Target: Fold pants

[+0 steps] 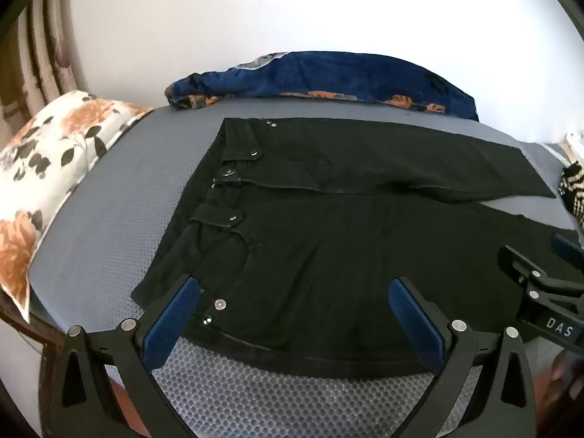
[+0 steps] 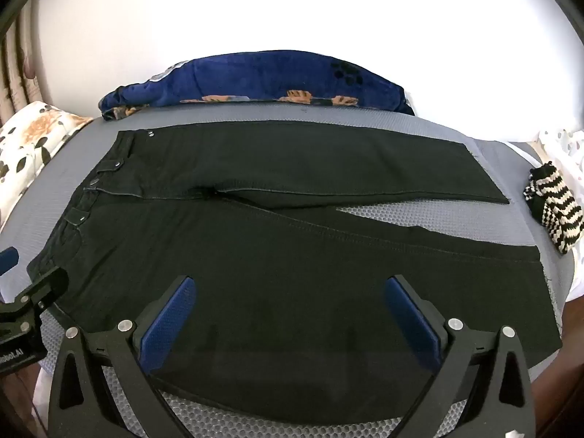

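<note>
Black pants (image 1: 346, 226) lie flat on a grey mesh mattress (image 1: 120, 211), waistband to the left, both legs spread to the right. My left gripper (image 1: 295, 288) is open and empty, hovering over the near hip and pocket rivets. My right gripper (image 2: 292, 288) is open and empty over the near leg of the pants (image 2: 292, 241). The right gripper also shows at the right edge of the left wrist view (image 1: 540, 284), and the left one at the left edge of the right wrist view (image 2: 33, 292).
A blue floral blanket (image 1: 328, 76) lies along the far edge by the white wall. A floral pillow (image 1: 47, 160) sits at the left. A black-and-white striped knit item (image 2: 551, 204) lies at the right end of the mattress (image 2: 401, 219).
</note>
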The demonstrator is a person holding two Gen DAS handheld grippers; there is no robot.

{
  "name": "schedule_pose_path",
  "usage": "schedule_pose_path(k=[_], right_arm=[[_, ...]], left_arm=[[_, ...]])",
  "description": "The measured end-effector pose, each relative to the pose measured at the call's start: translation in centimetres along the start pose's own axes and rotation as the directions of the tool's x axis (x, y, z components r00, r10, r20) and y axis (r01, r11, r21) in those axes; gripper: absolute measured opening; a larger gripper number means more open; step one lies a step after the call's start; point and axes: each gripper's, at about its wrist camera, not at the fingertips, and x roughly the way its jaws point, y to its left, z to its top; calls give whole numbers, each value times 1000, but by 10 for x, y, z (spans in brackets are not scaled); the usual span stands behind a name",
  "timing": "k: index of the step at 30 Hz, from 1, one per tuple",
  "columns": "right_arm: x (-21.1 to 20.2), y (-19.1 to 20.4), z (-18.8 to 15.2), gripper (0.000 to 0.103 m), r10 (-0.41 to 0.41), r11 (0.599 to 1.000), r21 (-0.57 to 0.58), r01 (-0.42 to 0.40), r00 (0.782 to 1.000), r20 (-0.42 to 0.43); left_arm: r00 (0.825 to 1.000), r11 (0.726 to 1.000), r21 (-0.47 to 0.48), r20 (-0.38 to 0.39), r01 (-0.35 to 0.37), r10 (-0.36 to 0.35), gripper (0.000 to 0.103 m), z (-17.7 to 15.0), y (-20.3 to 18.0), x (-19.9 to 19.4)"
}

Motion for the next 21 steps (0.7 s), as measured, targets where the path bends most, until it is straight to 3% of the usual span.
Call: schedule_pose_path(k=[3,7,13,21], right_arm=[[0,1,0,102,-2,1000,-2,2,1000,2],[1,1,1,102,0,1000,-1,0,1000,-1],[1,1,2,102,-3,1000,0,3,1000,0],[3,0,2,102,0,1000,1,0,1000,3]], left_arm=[[999,998,20,3,-52,52,103,-2,-11,-2],[1000,1000,-22,-12,15,-15,103,-3,2,4],[1000,1000,22,-20,-4,5,103,-2,-1,7],[1000,1000,10,-4,-5,5,103,-3,-3,6]])
